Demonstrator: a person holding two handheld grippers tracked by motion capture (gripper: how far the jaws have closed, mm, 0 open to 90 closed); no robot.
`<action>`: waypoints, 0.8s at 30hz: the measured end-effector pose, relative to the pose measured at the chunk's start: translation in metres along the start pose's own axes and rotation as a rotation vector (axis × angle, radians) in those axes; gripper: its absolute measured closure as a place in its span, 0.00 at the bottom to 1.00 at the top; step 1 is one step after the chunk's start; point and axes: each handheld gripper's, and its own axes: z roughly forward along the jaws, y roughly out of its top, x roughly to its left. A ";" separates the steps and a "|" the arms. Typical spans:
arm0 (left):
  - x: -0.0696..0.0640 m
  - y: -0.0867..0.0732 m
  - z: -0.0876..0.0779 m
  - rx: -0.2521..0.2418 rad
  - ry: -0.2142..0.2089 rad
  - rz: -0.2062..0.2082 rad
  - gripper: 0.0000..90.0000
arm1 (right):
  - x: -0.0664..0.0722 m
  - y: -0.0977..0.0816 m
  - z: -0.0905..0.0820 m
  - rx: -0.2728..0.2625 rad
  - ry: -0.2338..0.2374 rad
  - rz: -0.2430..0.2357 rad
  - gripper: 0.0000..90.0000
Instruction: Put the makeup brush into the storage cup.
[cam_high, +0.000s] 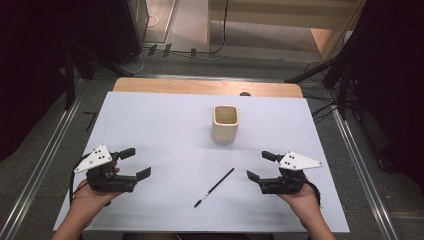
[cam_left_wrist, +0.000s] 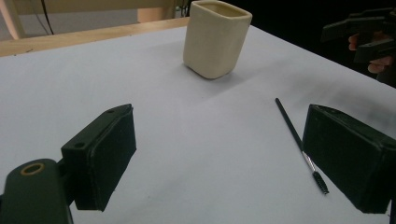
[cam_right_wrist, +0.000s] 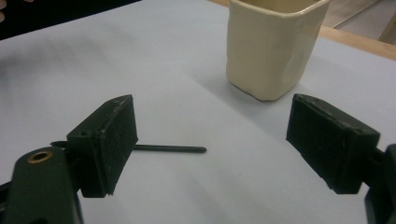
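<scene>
Right now my left claw (cam_high: 136, 163) rests low over the counter (cam_high: 150, 125) with its jaws spread wide and nothing between them. My right claw (cam_high: 261, 166) sits across from it, jaws just as wide apart and also holding nothing. Between the two claws lies a thin black brush (cam_high: 214, 187), flat on the counter, nearer to my right claw than to my left; its bristled tip points back toward me and its plain end points away, toward the right claw's side. From the left claw's own camera the brush (cam_left_wrist: 299, 140) lies just beside the right-hand jaw, not touched by it. From the right claw's camera the brush (cam_right_wrist: 170, 149) runs out from behind the left-hand jaw. Beyond both claws, well ahead of them, a cream cup (cam_high: 225, 123) stands upright, apart from the brush.
</scene>
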 end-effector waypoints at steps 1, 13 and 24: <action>0.000 0.000 0.000 0.000 -0.002 0.003 0.11 | 0.000 0.000 0.000 0.001 0.000 0.002 0.19; 0.000 0.003 0.006 -0.004 -0.018 0.002 0.11 | 0.002 -0.001 0.003 0.011 0.003 0.004 0.19; -0.002 0.005 0.015 0.025 -0.039 0.010 0.11 | 0.002 -0.004 0.000 0.013 -0.005 0.013 0.19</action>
